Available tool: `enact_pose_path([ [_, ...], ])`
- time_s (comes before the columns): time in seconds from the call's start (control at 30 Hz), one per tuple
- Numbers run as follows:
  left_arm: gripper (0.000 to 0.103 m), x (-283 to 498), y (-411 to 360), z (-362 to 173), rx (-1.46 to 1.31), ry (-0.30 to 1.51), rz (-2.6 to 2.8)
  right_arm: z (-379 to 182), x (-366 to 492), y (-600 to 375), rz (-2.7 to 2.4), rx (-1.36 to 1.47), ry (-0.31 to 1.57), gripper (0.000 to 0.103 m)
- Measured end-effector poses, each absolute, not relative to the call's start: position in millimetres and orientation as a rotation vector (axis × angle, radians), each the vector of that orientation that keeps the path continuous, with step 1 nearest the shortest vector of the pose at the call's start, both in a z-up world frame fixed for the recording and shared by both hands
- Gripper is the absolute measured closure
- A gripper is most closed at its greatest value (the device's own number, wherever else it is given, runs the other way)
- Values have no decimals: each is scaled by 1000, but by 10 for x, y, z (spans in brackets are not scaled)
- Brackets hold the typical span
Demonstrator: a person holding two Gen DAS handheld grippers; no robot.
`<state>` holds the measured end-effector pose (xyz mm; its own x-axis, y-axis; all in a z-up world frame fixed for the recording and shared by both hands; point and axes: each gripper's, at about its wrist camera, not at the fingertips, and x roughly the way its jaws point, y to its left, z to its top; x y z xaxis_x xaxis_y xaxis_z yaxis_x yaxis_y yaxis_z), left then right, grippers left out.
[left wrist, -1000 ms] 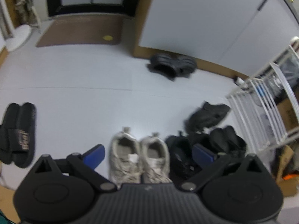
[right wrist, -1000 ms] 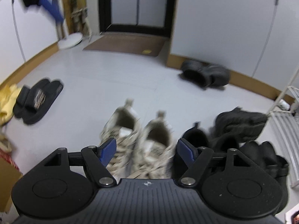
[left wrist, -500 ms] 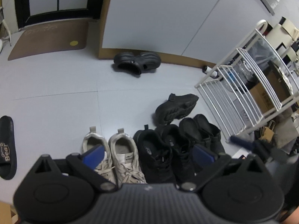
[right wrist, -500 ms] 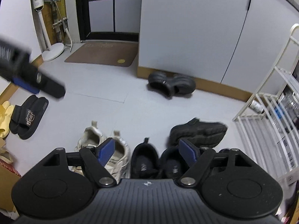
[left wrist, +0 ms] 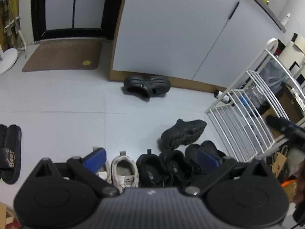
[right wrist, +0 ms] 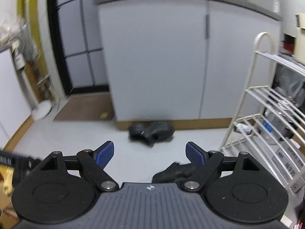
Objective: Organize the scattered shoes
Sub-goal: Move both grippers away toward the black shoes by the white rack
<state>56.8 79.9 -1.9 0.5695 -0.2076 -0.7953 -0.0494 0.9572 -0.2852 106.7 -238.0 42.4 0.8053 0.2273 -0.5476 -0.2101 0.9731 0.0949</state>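
Note:
In the left wrist view my left gripper (left wrist: pixel 150 158) is open, above a row on the floor: white sneakers (left wrist: pixel 124 172), black sneakers (left wrist: pixel 158 169) and black shoes (left wrist: pixel 211 147). A black chunky shoe (left wrist: pixel 183 133) lies tilted just beyond the row. A pair of black clogs (left wrist: pixel 146 86) sits at the cabinet's foot. Black slides (left wrist: pixel 10 152) lie far left. My right gripper (right wrist: pixel 150 153) points at the clogs (right wrist: pixel 150 131); its jaws are opening, with nothing between them. The chunky shoe (right wrist: pixel 177 171) is partly hidden behind it.
A white wire rack (left wrist: pixel 244 118) stands at the right, also the rack (right wrist: pixel 266 114) in the right wrist view. A grey cabinet (right wrist: pixel 162 57) backs the clogs. A brown doormat (left wrist: pixel 63 55) lies before the dark door. Cardboard and bags sit at the lower right.
The right wrist view has lifted from the shoe row to the cabinet and clogs, and its jaws have spread wider. The left wrist view rose and swung right, bringing the rack into view.

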Motion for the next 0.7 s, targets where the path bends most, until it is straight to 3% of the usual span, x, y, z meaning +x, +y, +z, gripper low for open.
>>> enact_pose_path([
  [0.33,1,618,649,-13,-288,970,-26,537,1200,-2861,155,57,577,16],
  [0.7,1,778,293,483,-356,995,78,783,954,-3143,133,151,552,16],
])
